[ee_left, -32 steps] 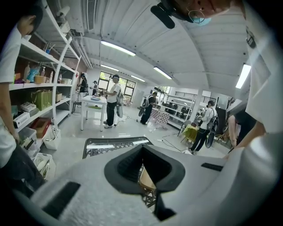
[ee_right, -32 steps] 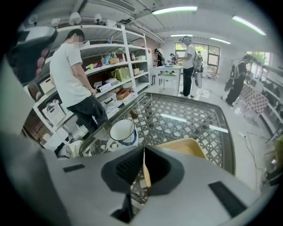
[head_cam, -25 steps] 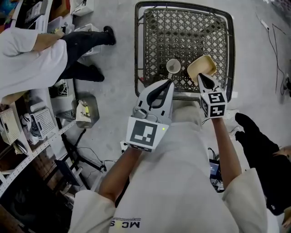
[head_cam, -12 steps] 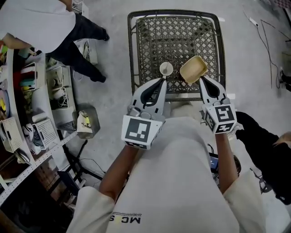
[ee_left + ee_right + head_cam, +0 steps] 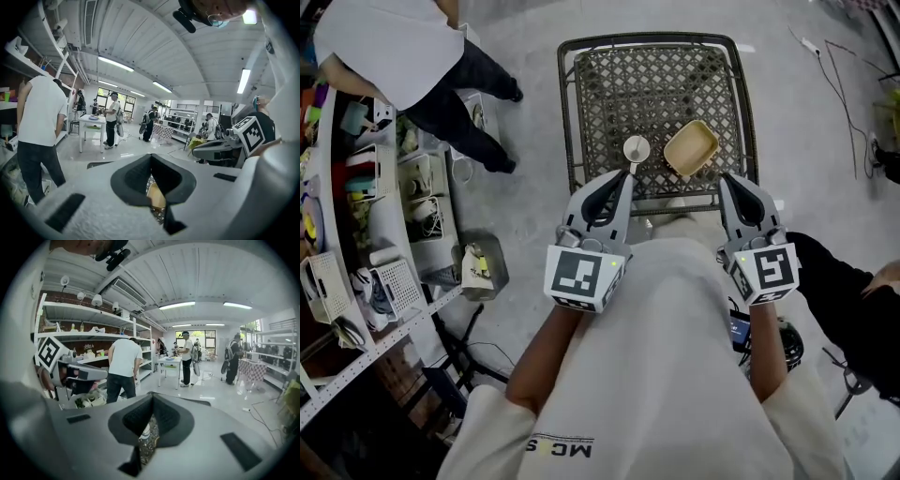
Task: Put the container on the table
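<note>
A tan rectangular container rests upright on the lattice top of the metal-framed table, beside a small white cup. My right gripper is shut and empty, pulled back off the table's near edge, just short of the container. My left gripper is also shut and empty, its tip at the near edge below the cup. Through the slit of the left gripper a sliver of the container shows. The right gripper frames the cup in its own slit.
A person in a white shirt bends over cluttered shelves at the left. Another person in dark clothes is at the right. Cables run across the floor beyond the table. A white table stands far off.
The right gripper let go of the container, which now lies on the table. Both grippers have drawn back toward my body.
</note>
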`<control>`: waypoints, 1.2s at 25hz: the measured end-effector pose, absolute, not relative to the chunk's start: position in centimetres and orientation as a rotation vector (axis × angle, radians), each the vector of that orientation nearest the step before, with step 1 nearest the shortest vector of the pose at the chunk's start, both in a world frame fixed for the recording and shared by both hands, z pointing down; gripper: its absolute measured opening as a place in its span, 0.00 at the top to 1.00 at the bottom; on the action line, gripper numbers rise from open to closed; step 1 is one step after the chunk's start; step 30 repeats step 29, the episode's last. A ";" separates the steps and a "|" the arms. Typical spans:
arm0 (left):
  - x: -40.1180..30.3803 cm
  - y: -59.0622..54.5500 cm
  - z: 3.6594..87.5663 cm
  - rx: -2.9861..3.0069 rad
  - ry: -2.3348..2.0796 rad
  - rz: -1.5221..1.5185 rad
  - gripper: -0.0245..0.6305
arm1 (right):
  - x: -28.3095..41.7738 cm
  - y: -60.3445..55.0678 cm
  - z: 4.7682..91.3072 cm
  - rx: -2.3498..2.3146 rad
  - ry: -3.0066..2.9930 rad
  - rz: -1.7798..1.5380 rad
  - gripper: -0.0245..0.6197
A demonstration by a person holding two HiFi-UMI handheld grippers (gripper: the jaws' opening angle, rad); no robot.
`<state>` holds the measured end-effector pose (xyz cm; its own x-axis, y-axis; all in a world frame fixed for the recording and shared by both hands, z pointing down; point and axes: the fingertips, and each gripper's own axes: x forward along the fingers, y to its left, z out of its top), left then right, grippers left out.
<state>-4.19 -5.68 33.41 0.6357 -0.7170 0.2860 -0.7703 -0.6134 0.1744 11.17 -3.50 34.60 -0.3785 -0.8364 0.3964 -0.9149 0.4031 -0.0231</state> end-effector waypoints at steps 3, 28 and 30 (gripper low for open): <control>-4.3 -5.5 33.5 2.578 -1.206 0.275 0.93 | 11.1 -3.4 34.2 1.546 -2.341 0.313 0.93; -3.2 -5.0 32.5 2.600 -1.213 0.239 0.93 | 11.1 -2.9 32.8 1.554 -2.383 0.321 0.93; -3.2 -5.0 32.4 2.601 -1.213 0.237 0.93 | 11.1 -2.9 32.7 1.556 -2.383 0.321 0.93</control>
